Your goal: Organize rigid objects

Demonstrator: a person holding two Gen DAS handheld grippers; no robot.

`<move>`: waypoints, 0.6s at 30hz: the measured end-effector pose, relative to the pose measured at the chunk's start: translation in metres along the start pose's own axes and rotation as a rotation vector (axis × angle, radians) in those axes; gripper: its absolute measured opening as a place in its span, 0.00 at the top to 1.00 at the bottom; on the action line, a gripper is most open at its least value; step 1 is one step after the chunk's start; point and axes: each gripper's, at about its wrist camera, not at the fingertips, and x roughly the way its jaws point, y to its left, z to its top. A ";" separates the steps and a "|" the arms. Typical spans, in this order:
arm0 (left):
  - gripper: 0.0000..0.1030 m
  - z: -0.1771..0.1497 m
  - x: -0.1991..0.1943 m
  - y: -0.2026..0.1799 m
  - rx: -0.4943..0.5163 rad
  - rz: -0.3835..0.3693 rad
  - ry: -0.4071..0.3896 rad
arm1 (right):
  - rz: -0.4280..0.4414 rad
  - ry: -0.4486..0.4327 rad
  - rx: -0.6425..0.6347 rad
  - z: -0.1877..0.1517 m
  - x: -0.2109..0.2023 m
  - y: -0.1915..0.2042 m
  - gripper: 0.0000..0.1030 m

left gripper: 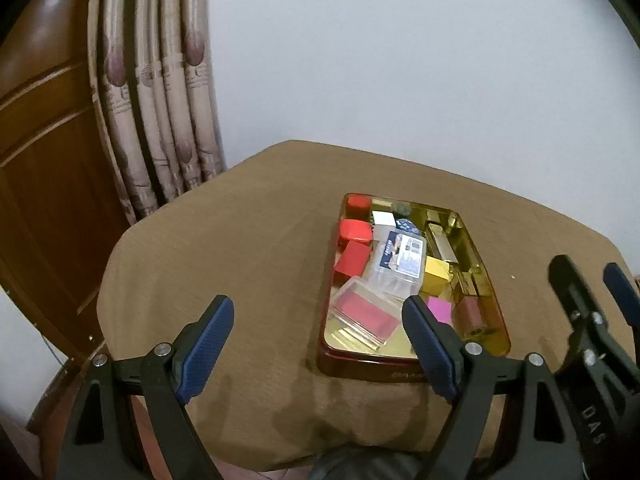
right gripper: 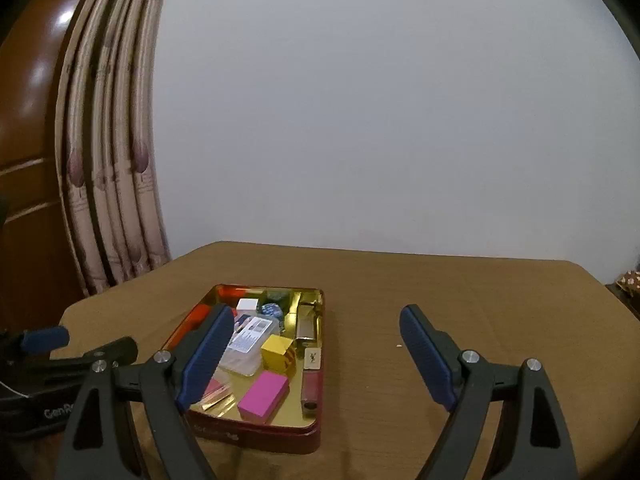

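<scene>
both grippers hanging with jaws apart and nothing between them, near the red tin tray (right gripper: 280,438)

the left gripper (left gripper: 318,344) is hovering just before the tray's near left corner, the right gripper (right gripper: 316,354) over its right rim. inside the tray are lying a pink block (right gripper: 264,396), a yellow box (right gripper: 276,350), red boxes (left gripper: 352,258) and a clear labelled case (left gripper: 404,260); the tray is sitting on the brown tablecloth (right gripper: 440,300).

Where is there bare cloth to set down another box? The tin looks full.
Free: the tablecloth right of the tin, and the wide stretch between tin and curtain. Crowded: inside the tin; only a small gold patch beside the pink box.
</scene>
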 end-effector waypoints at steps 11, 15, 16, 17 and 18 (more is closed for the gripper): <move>0.19 0.000 0.005 0.003 0.002 -0.017 0.025 | 0.006 0.002 -0.026 0.000 -0.001 0.005 0.15; 0.19 -0.001 0.009 0.005 0.002 -0.012 0.034 | 0.011 0.009 -0.018 -0.001 -0.002 0.002 0.15; 0.19 -0.001 0.008 0.005 -0.002 -0.011 0.029 | 0.013 0.011 -0.015 -0.002 -0.002 0.001 0.15; 0.19 -0.002 0.008 0.006 -0.004 -0.012 0.022 | 0.016 0.012 -0.015 -0.002 -0.002 0.001 0.15; 0.19 -0.002 0.007 0.006 -0.004 -0.012 0.018 | 0.019 0.014 -0.016 -0.003 -0.001 0.000 0.15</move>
